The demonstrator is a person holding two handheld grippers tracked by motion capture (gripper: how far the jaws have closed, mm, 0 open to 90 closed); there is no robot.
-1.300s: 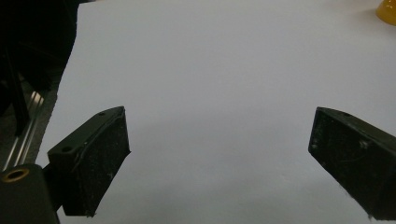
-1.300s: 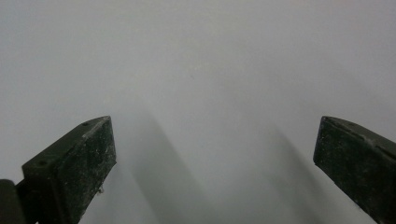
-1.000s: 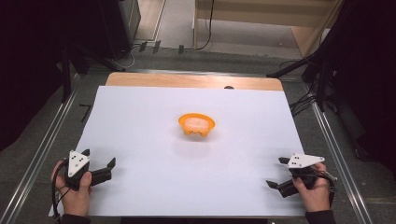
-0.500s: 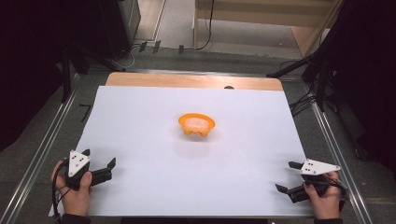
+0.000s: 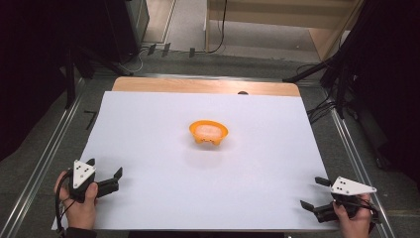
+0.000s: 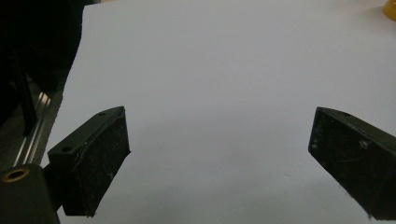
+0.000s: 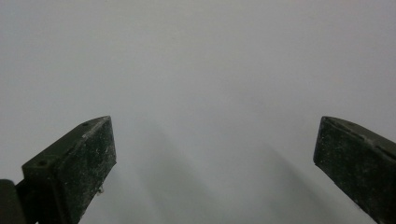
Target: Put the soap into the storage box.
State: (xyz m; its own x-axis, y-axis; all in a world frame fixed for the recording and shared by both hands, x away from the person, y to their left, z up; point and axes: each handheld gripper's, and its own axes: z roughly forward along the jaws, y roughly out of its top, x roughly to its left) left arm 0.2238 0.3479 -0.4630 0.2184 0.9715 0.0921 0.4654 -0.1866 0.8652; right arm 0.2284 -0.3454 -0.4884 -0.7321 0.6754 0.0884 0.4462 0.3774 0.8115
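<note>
The left tongs (image 5: 105, 170) sit at the near left corner of the counter (image 5: 148, 134), gripped in the person's left hand (image 5: 79, 201), with a grey three-cornered plate on top. Their two black jaws point toward the middle of the counter and stand wide apart, released, with nothing between them. In the left gripper view the same tongs (image 6: 219, 158) show bare white sheet in the gap between the jaws, and a sliver of the orange bowl (image 6: 390, 9) at the far upper right edge.

The right tongs (image 5: 315, 193) lie at the near right corner, held by the right hand (image 5: 352, 220), just at the edge of the white sheet. Their jaws also stand spread, holding nothing, and point leftward across the counter. In the right gripper view these tongs (image 7: 215, 158) have only the plain white surface between and beyond their jaws.

The orange bowl (image 5: 208, 133) stands upright near the centre of the counter, well apart from both tongs and roughly midway between them, farther from the person. Something pale fills its inside; what it is cannot be told.

The white sheet covers nearly the whole counter, leaving a wooden strip (image 5: 198, 85) bare along the far edge. Metal rails run along both sides, and cables lie on the floor beyond.
</note>
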